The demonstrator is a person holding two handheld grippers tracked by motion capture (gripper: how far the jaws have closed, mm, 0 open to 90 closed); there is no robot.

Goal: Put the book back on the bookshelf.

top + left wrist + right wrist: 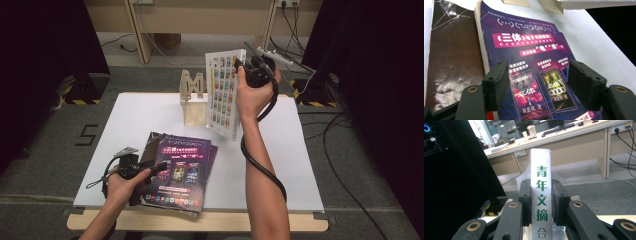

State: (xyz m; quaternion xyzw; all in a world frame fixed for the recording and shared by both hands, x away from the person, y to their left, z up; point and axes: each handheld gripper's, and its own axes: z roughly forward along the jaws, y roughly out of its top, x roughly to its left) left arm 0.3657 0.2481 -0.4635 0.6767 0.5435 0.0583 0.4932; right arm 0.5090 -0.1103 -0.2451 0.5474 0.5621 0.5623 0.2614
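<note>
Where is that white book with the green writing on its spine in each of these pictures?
High view: the white book is held upright above the table's far side, right of centre, by the right gripper.
Left gripper view: its edge runs along the top right.
Right gripper view: its spine stands centred between the jaws.
Shared landmark: the wooden stand.

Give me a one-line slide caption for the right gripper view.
Right gripper clamps a white book by its green-lettered spine, held upright before office desks.
</note>
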